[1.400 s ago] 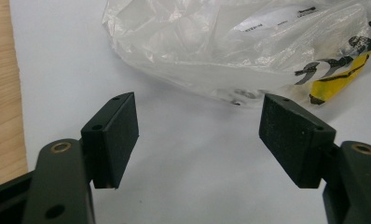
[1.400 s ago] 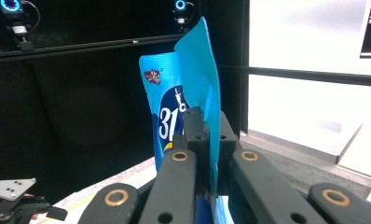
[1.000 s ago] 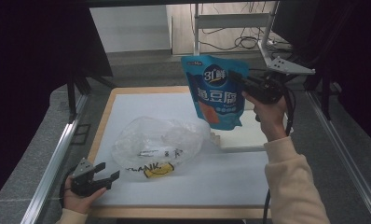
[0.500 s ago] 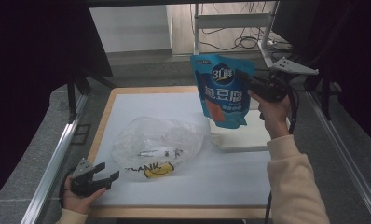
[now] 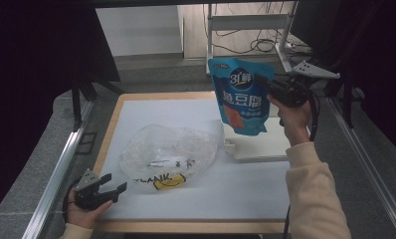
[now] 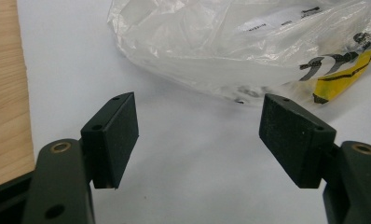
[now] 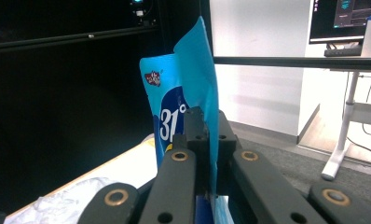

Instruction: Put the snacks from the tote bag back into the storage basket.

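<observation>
Moved since the earlier frames: right gripper (image 5: 265,84) and its blue pouch (image 5: 242,94), carried from above the mat's middle toward the table's far right corner; left gripper (image 5: 112,185) unchanged in place.

Right gripper: raised above the far right of the table, jaws clamped tight on the pouch's right edge near its top. In the right gripper view (image 7: 206,128) the pouch (image 7: 193,84) stands on edge between the jaws, rising above them.

Pouch: blue, white lettering, orange patch low on its face; hangs clear of the table, to the left of the gripper, its lower end above a pale flat board (image 5: 270,144).

Left gripper: at the near left corner of the white mat (image 5: 151,112), jaws spread wide with nothing between them. In the left gripper view (image 6: 200,135) bare mat lies between the pads.

Plastic bag (image 5: 168,154): clear, crumpled, black and yellow print; lies on the mat just beyond the left gripper, not touching it, well apart from the pouch.
</observation>
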Motion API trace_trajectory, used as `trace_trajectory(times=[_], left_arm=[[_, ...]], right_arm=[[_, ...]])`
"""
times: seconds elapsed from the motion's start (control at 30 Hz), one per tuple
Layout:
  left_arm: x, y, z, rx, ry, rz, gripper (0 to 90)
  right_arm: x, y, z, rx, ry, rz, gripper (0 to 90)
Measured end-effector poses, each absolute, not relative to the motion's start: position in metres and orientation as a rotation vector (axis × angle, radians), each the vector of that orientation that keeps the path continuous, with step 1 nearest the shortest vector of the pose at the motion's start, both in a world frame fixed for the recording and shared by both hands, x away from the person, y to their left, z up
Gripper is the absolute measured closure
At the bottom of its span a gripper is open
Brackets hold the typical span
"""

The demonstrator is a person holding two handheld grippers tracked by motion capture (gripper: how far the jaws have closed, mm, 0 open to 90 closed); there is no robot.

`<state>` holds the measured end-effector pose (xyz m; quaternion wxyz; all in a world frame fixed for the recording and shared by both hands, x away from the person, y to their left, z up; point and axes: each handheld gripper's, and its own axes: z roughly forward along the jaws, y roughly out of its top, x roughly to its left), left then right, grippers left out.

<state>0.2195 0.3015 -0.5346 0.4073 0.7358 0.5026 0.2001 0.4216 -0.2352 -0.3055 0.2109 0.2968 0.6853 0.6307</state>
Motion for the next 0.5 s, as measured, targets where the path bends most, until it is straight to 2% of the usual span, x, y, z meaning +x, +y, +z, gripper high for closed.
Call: trace_trajectory(times=[0.5], left_arm=[[0.219, 0.301, -0.534, 1.856, 1.268, 0.504, 28.6]], right_arm=[[0.442, -0.242, -0.323, 0.873, 1.909, 1.722, 89.1]])
